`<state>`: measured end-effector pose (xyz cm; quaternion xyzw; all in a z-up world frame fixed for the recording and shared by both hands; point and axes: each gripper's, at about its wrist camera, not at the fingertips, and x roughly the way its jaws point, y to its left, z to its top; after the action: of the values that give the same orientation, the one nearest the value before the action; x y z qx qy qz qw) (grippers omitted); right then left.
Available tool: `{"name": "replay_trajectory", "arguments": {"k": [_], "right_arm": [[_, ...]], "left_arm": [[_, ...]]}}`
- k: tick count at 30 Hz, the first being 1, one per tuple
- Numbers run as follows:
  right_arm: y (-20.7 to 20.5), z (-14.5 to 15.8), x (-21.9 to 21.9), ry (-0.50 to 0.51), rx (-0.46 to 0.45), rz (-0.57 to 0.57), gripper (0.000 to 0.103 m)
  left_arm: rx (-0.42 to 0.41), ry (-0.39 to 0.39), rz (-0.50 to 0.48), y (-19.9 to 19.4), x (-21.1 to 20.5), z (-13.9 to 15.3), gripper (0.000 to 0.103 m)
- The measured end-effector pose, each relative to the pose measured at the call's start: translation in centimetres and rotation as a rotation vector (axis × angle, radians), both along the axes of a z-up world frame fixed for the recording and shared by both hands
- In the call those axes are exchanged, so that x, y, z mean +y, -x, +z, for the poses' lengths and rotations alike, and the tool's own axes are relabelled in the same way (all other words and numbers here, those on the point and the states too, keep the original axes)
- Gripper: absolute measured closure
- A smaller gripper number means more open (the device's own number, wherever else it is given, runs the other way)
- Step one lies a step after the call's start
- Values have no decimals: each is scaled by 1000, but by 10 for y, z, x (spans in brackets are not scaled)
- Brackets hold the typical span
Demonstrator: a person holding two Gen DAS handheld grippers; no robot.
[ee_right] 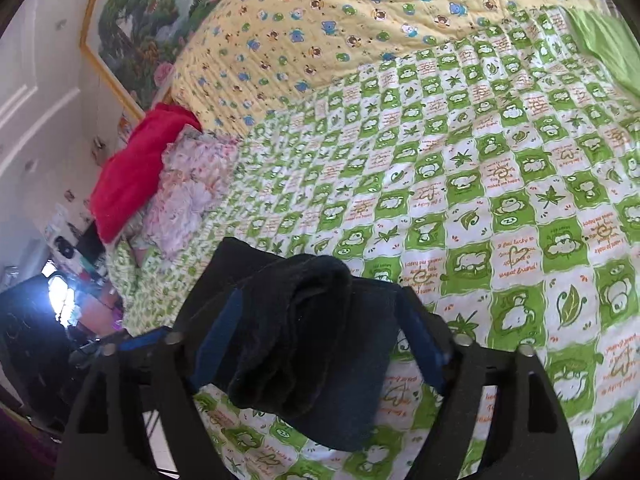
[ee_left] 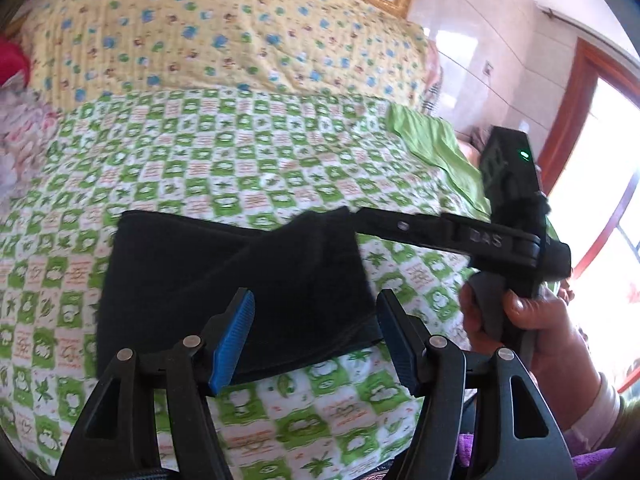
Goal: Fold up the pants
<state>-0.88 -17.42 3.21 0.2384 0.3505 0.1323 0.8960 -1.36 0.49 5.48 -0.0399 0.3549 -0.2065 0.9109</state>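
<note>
**Dark pants partly folded on the checked bedspread**

At the far left of the left wrist view, a red cloth [ee_left: 12, 62] and a pink floral bundle [ee_left: 22, 136] sit at the edge of the bed. The black pants [ee_left: 224, 280] lie in a compact fold on the green-and-white checked bedspread [ee_left: 280, 152], near its front edge. The left gripper [ee_left: 316, 338] hovers just above their near hem, its blue-padded jaws spread apart with nothing between them. To the right, the right gripper [ee_left: 354, 220] reaches in sideways, held by the right hand [ee_left: 532, 328], its tip at the raised upper right corner of the pants.

In the right wrist view, a bunched fold of the pants [ee_right: 304, 340] sits between the right gripper [ee_right: 320, 344] fingers, which are closed against it. A yellow quilt [ee_right: 360, 12] covers the bed's far end.
</note>
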Motion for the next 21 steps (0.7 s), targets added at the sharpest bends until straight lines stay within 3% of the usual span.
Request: {"name": "replay_trajectory", "arguments": {"k": [13, 21], "right_arm": [[4, 0, 32, 93, 65, -71, 15], [9, -4, 35, 76, 83, -130, 14]], "left_arm": [[19, 47, 155, -9, 56, -3, 31], [57, 71, 251, -14, 90, -11, 28]]}}
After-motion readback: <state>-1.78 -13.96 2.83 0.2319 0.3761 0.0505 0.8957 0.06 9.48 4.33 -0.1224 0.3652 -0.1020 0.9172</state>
